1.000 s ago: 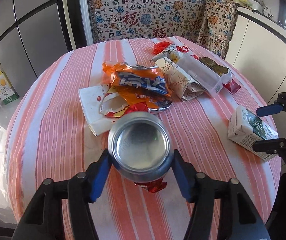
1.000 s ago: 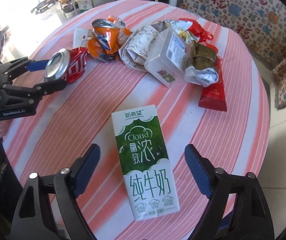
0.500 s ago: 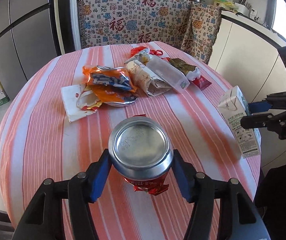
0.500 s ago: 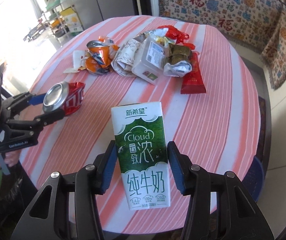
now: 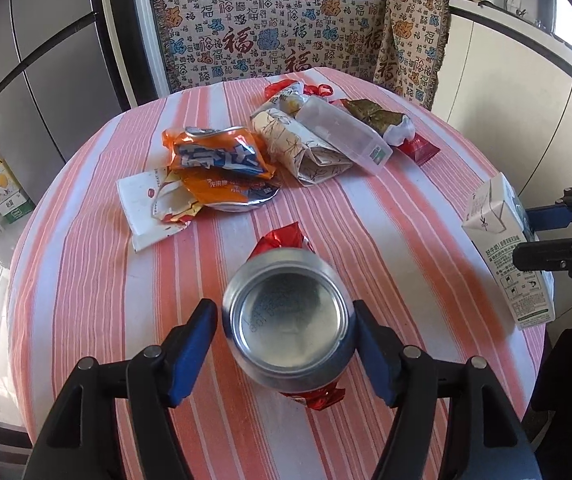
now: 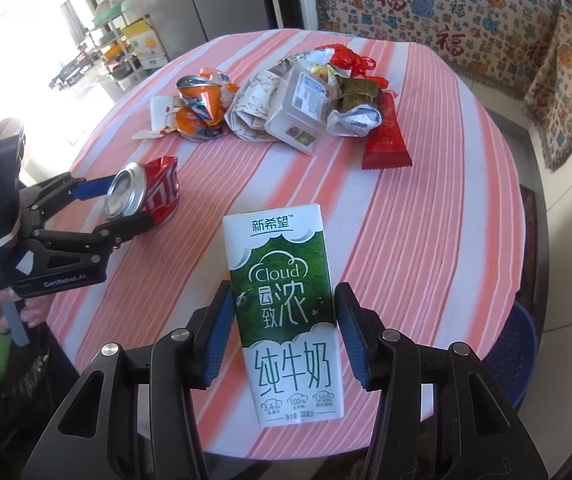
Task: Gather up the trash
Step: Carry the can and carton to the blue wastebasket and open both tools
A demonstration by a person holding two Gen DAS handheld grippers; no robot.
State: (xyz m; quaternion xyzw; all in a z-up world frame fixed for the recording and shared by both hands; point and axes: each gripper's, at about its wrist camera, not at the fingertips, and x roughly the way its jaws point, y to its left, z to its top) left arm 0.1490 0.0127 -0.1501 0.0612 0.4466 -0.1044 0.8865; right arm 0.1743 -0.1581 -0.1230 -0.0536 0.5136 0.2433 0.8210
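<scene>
left gripper (image 5: 286, 336) clamps can (image 5: 287, 320) | right gripper (image 6: 284, 328) clamps milk carton (image 6: 286, 304)

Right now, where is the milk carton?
The milk carton is clamped in the right tool, lifted over the table's near edge.

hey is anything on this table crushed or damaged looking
Yes. The red can clamped in the left tool is dented and crumpled at its far end. The orange can on the striped table is squashed nearly flat. The milk carton in the right tool looks intact.
</scene>
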